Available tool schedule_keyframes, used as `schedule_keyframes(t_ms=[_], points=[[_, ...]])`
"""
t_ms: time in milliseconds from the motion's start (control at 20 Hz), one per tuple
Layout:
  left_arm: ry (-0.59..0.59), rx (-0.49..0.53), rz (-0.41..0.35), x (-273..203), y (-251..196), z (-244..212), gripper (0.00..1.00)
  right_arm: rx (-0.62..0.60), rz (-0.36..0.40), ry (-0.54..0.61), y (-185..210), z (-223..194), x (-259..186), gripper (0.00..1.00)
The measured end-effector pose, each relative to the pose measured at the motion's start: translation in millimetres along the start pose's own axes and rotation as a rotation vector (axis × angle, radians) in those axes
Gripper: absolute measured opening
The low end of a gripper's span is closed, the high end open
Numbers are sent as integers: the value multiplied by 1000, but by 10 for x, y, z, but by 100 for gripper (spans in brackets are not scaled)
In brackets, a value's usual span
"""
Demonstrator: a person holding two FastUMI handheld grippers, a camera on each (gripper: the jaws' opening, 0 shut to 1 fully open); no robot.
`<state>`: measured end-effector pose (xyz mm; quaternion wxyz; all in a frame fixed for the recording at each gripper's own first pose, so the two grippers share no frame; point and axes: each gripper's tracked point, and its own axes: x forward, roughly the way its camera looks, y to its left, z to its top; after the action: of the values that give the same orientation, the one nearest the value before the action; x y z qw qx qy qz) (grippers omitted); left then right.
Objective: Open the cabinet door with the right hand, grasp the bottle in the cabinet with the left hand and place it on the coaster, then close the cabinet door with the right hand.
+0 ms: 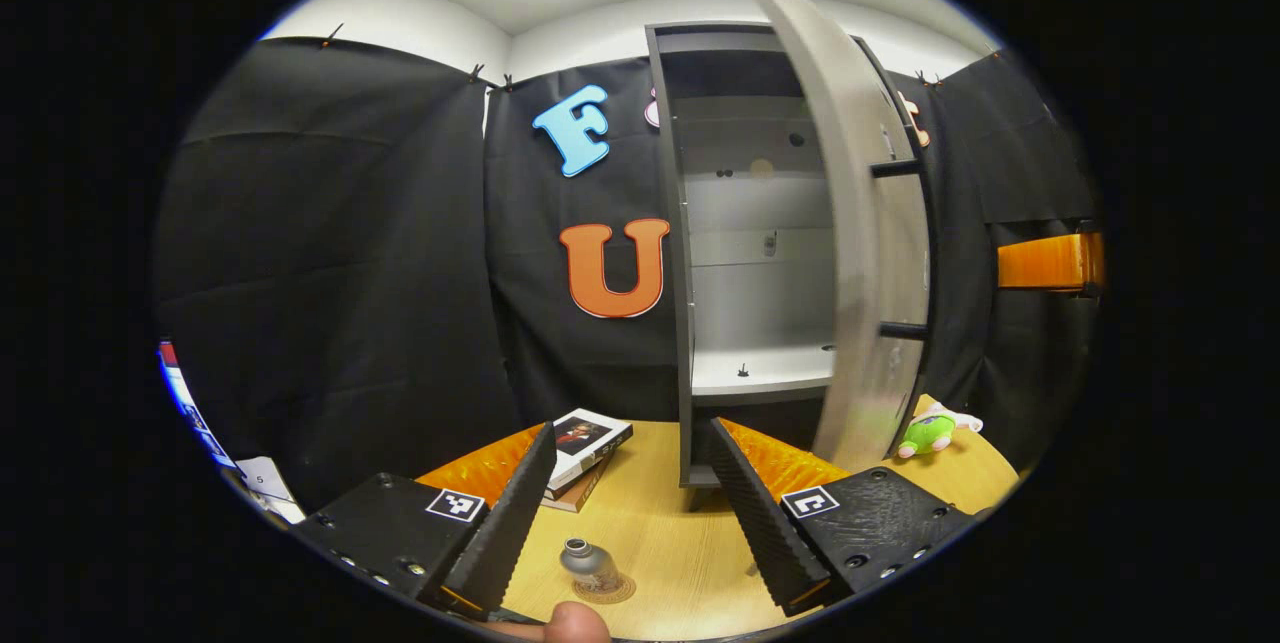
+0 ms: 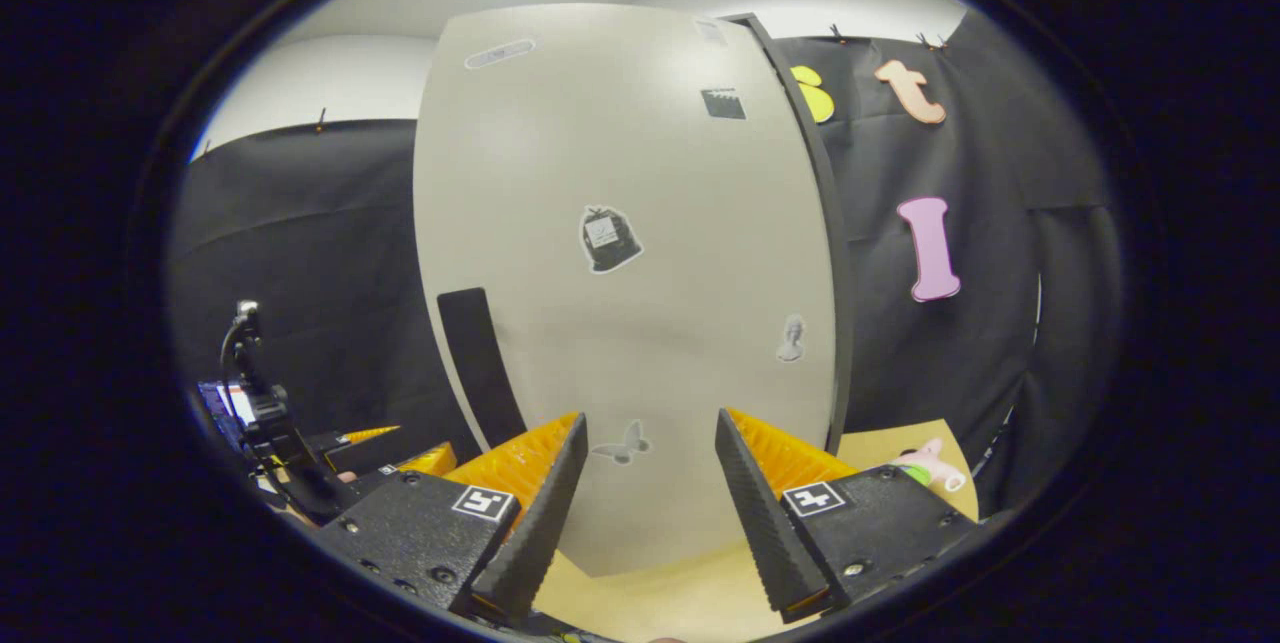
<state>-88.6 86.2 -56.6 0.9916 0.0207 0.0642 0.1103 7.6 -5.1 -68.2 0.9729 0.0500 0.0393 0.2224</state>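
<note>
Light wood table (image 1: 680, 533), black cloth walls, white ceiling. Bottle (image 1: 588, 563) upright on coaster (image 1: 612, 590) at table's near edge, between the left gripper (image 1: 632, 503) fingers, untouched; jaws spread, empty. Cabinet (image 1: 700, 253) at far side, door (image 1: 850, 223) ajar, shelves bare. Books (image 1: 585, 448) left of cabinet, green plush (image 1: 930, 431) right. Right gripper (image 2: 640, 493) spread, empty, facing door's front (image 2: 640, 253); stickers on it, no legible writing. Other gripper (image 2: 290, 443) far left.
</note>
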Motion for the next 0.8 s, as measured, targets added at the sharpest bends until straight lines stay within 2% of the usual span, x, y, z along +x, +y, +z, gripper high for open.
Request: schedule_keyframes(t_ms=[450,750,800], points=[[-24,2,-82,80,-295,156,92,39,-124,-9,-370,2,-189,84],[-15,-14,-144,92,-508,217,92,85,-298,-42,-879,2,-337,86],[-19,-17,-153,94,-528,253,92,94,-331,-49,-960,-10,-363,89]])
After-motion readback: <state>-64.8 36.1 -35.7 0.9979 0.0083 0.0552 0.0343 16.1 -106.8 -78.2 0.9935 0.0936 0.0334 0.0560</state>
